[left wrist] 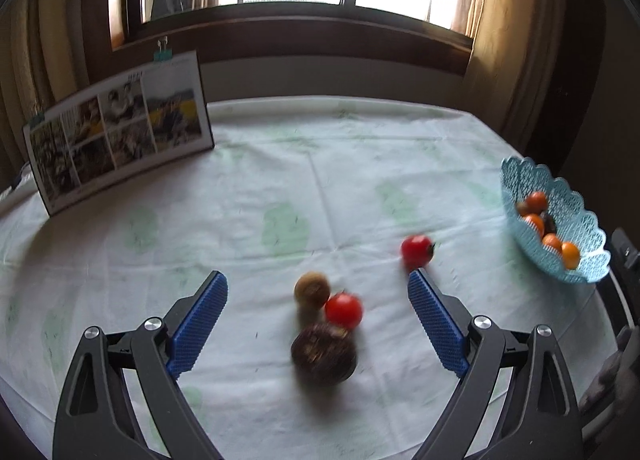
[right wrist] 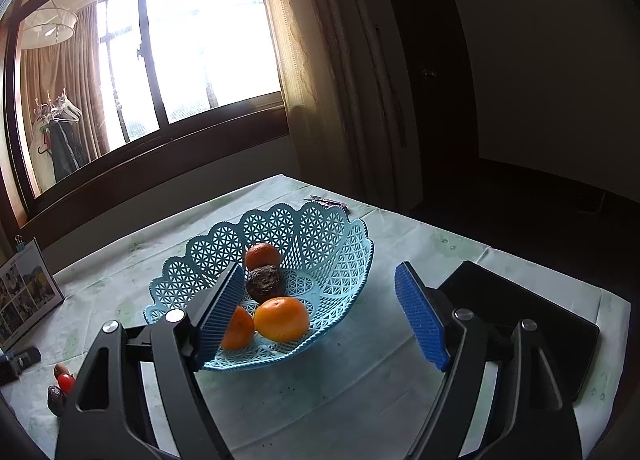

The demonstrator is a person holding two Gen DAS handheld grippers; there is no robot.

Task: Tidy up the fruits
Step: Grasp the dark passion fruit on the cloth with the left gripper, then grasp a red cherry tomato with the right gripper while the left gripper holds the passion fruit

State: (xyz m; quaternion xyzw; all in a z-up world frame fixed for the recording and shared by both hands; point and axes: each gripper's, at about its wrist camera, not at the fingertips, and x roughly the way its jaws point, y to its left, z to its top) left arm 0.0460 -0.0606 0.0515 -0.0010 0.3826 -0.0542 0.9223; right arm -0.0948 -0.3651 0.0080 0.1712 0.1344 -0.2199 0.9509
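While the left gripper (left wrist: 318,294) tilts down over the table (left wrist: 280,164), fingers spread and holding nothing, a blurred avocado (left wrist: 324,354) — its long axis unclear — lies between them by two tomatoes, and the right gripper (right wrist: 320,292), likewise spread and empty, hangs level at the blue basket (right wrist: 332,244) — one finger hiding an orange (right wrist: 238,328).

The basket (right wrist: 320,236) looks like glossy plastic lattice. The tablecloth (left wrist: 280,180) is matt creased cloth. Tomatoes (left wrist: 343,310) shine smooth; the avocado (left wrist: 323,353) looks rough. Gripper pads (left wrist: 436,324) are ribbed.
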